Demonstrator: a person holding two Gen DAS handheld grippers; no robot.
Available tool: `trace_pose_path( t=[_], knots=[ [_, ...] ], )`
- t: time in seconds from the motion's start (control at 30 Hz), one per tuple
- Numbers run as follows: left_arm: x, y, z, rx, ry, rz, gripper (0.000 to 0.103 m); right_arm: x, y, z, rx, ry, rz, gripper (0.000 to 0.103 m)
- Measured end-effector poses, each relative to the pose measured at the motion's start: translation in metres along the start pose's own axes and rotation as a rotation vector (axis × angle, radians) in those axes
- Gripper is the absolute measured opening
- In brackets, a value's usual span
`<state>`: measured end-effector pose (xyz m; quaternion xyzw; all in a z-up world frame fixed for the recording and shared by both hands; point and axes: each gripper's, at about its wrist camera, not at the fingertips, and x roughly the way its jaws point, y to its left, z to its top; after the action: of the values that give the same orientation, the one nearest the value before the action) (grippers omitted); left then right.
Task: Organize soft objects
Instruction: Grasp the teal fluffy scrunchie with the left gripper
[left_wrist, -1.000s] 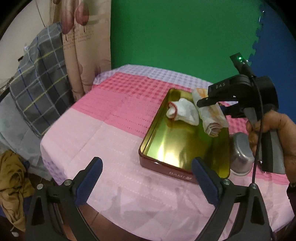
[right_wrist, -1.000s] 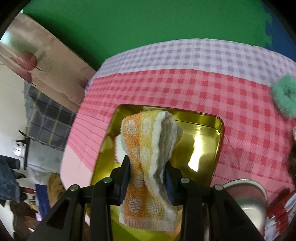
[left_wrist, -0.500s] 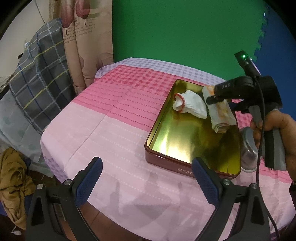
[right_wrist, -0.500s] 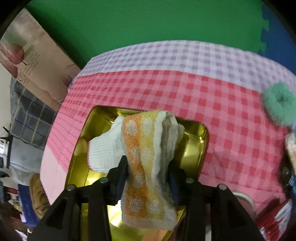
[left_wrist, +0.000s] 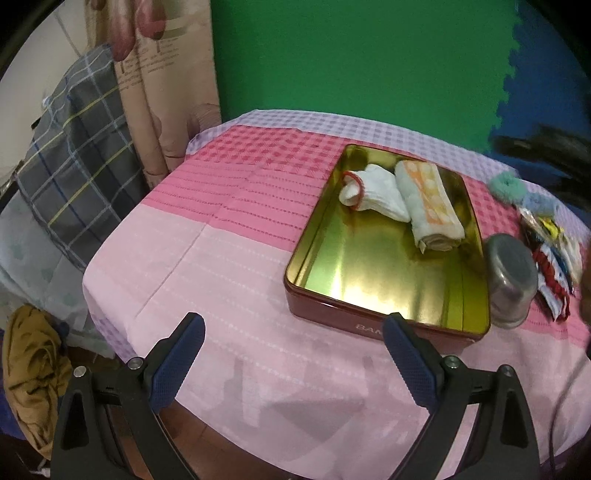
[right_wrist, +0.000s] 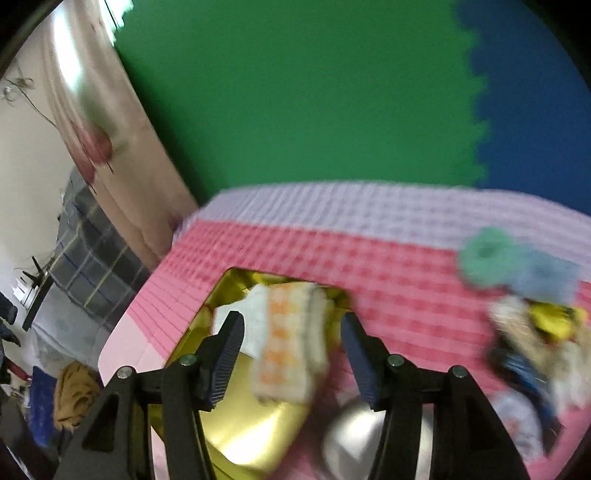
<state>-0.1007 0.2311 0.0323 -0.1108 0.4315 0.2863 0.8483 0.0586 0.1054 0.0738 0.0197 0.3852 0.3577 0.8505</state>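
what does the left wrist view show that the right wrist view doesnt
Only the left wrist view shows the left gripper, open over the tablecloth, and the tin's red outer wall.

Only the right wrist view shows the right gripper, its jaws opening with the pads clear of the orange towel.

Both show the tin, the white sock and towel lying in it, the metal cup, the green scrunchie and the blue one.
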Motion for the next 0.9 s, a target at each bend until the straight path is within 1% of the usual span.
trace_pose_path(
  t=[0.07,0.1,0.13,0.2,0.27,0.3,0.37,0.47,0.53,0.6,0.63,0.7,0.73,0.8,0.83,0.9],
  knots=[
    [-0.002,-0.008,-0.002,0.028,-0.005,-0.001,0.096,-0.037,-0.027,-0.02,-0.006,-0.06,-0.108,0.059],
    [-0.003,-0.013,-0.003,0.048,-0.006,-0.007,0.096,-0.051,-0.043,-0.031,-0.006,-0.074,-0.157,0.06],
    [-0.005,-0.018,-0.004,0.069,-0.009,-0.013,0.096,-0.064,-0.061,-0.041,-0.003,-0.08,-0.213,0.06],
    [-0.013,-0.032,-0.005,0.121,-0.025,-0.039,0.096,-0.089,-0.103,-0.065,-0.003,-0.074,-0.372,0.06],
    [-0.022,-0.046,-0.006,0.163,-0.032,-0.098,0.096,-0.107,-0.149,-0.087,0.015,-0.034,-0.518,0.06],
    [-0.026,-0.054,-0.005,0.185,-0.03,-0.146,0.096,-0.114,-0.169,-0.096,0.031,-0.011,-0.572,0.06],
    [-0.033,-0.07,-0.004,0.221,-0.022,-0.238,0.096,-0.125,-0.205,-0.112,0.07,0.016,-0.668,0.06],
    [-0.044,-0.105,0.01,0.296,-0.037,-0.313,0.096,-0.133,-0.248,-0.132,0.117,0.046,-0.76,0.06],
    [-0.05,-0.129,0.027,0.335,-0.051,-0.359,0.096,-0.133,-0.269,-0.141,0.148,0.062,-0.783,0.06],
    [-0.05,-0.153,0.051,0.365,-0.058,-0.423,0.099,-0.134,-0.287,-0.15,0.189,0.061,-0.758,0.06],
    [-0.046,-0.166,0.066,0.377,-0.056,-0.449,0.101,-0.136,-0.288,-0.153,0.204,0.032,-0.739,0.061],
    [-0.033,-0.194,0.096,0.401,-0.054,-0.458,0.101,-0.136,-0.288,-0.155,0.213,0.022,-0.725,0.061],
    [-0.024,-0.209,0.109,0.428,-0.055,-0.459,0.101,-0.135,-0.287,-0.155,0.212,0.02,-0.713,0.061],
    [-0.005,-0.239,0.131,0.488,-0.054,-0.442,0.101,-0.137,-0.287,-0.156,0.219,0.016,-0.689,0.066],
    [0.007,-0.254,0.141,0.518,-0.05,-0.445,0.101,-0.141,-0.291,-0.159,0.222,0.014,-0.678,0.068],
    [0.036,-0.285,0.157,0.578,-0.044,-0.434,0.101,-0.14,-0.295,-0.158,0.228,0.012,-0.65,0.073]
  ],
)
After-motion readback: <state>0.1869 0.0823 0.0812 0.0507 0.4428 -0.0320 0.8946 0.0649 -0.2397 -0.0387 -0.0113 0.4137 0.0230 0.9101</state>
